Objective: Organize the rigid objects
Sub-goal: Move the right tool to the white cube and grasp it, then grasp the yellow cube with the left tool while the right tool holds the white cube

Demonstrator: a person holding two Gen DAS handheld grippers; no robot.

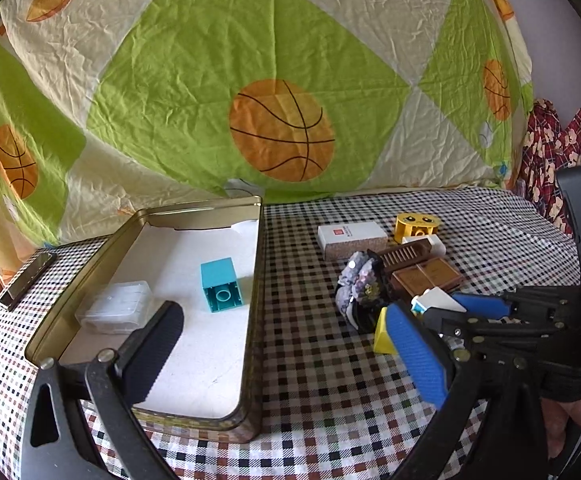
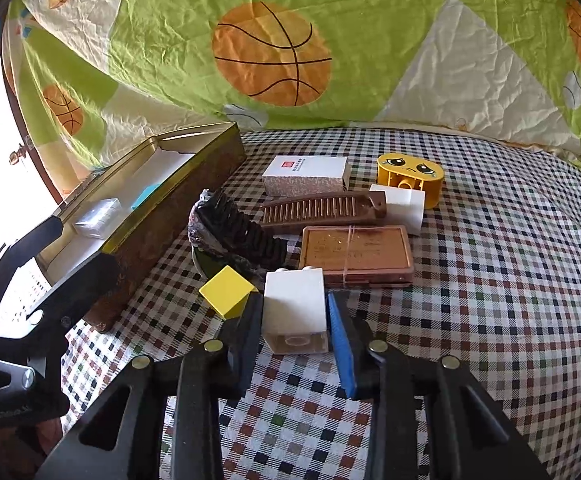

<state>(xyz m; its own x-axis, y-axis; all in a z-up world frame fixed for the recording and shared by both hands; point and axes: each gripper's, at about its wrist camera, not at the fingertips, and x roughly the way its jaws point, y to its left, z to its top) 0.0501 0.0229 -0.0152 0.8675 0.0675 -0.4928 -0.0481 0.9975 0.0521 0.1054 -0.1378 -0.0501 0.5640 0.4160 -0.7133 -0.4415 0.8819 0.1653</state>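
A gold tin box (image 1: 255, 280) lies open on the checked cloth, also in the right wrist view (image 2: 178, 184). Inside lie a teal brick (image 1: 221, 285) and a clear plastic case (image 1: 115, 306). My left gripper (image 1: 290, 344) is open and empty, its dark finger over the tin. My right gripper (image 2: 295, 320) is shut on a white brick (image 2: 295, 308), also seen in the left wrist view (image 1: 436, 300). A yellow cube (image 2: 228, 291) sits just left of it. Behind are a brown comb (image 2: 322, 209), a brown flat case (image 2: 357, 252), a white box (image 2: 306, 174) and a yellow face brick (image 2: 409, 172).
A dark fabric hair tie with a claw clip (image 2: 230, 232) lies between the tin and the pile. Another white brick (image 2: 404, 204) sits by the comb. A basketball-print sheet (image 1: 282, 128) hangs behind the table. A metal bar (image 1: 26, 280) lies left of the tin.
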